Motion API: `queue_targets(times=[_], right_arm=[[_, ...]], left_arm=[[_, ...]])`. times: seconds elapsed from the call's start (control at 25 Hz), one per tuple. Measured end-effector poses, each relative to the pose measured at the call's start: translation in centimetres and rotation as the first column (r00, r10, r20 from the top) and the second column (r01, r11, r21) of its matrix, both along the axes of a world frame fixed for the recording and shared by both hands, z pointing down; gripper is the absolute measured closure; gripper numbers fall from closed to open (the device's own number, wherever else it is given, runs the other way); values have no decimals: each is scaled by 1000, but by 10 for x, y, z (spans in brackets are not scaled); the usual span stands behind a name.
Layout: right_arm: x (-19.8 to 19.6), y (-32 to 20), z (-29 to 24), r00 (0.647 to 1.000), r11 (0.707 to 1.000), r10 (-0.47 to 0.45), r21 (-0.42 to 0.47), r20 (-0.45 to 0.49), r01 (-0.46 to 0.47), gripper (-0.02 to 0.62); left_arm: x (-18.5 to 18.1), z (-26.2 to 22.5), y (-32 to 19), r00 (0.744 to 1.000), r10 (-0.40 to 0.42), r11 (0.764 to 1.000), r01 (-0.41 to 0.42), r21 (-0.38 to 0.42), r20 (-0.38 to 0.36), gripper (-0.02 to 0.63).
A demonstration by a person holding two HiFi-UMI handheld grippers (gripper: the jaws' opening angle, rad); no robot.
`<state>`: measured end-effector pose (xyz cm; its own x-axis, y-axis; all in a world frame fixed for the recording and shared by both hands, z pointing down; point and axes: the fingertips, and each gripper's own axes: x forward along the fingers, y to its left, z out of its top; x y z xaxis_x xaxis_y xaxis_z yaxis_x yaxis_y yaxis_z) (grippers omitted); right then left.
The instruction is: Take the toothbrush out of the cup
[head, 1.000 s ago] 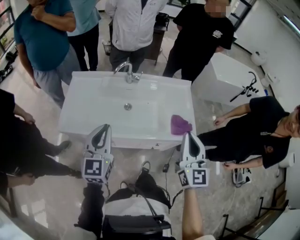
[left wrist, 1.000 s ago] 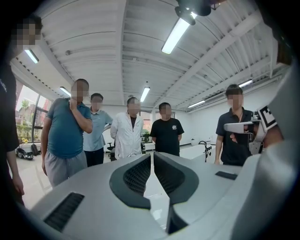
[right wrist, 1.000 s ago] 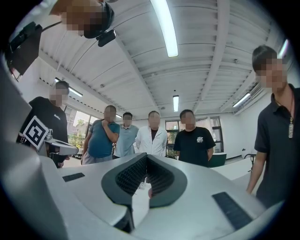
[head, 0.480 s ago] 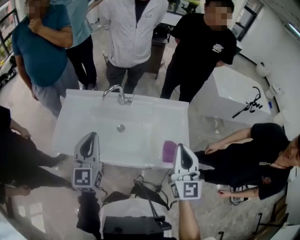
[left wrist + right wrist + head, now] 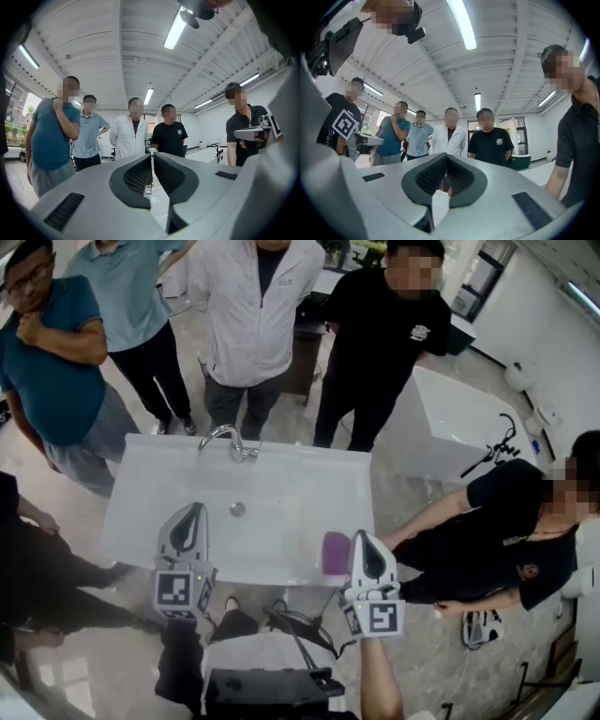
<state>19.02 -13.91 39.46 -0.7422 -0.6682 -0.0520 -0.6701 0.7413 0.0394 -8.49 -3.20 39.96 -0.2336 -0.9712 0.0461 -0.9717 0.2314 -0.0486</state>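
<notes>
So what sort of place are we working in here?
Probably a lab or demo hall, not a home bathroom: a freestanding white washbasin with faucet stands on open floor, onlookers ring it, strip lights run overhead.

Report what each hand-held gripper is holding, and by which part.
Nothing: left hand-held gripper and right hand-held gripper are both shut and empty.

a purple cup (image 5: 334,551), a white sink (image 5: 159,512) and a silver tap (image 5: 225,440).

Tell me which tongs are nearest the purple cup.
The right tongs, tips beside the purple cup on the sink; the left tongs hang well to its left.
</notes>
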Motion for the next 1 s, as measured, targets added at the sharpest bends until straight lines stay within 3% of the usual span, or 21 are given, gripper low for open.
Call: queue_targets(times=[0.32, 0.64, 1.0], right_arm=[[5, -4, 3, 999, 999, 41, -31, 18, -40, 576], [8, -4, 13, 999, 997, 51, -57, 12, -50, 566], [43, -16, 81, 986, 984, 60, -154, -155, -84, 524]], left_arm=[[-2, -5, -13, 999, 49, 999, -50, 10, 8, 574], [-11, -1, -13, 999, 42, 999, -42, 9, -10, 574], [-24, 4, -13, 1000, 17, 1000, -17, -4, -16, 574]])
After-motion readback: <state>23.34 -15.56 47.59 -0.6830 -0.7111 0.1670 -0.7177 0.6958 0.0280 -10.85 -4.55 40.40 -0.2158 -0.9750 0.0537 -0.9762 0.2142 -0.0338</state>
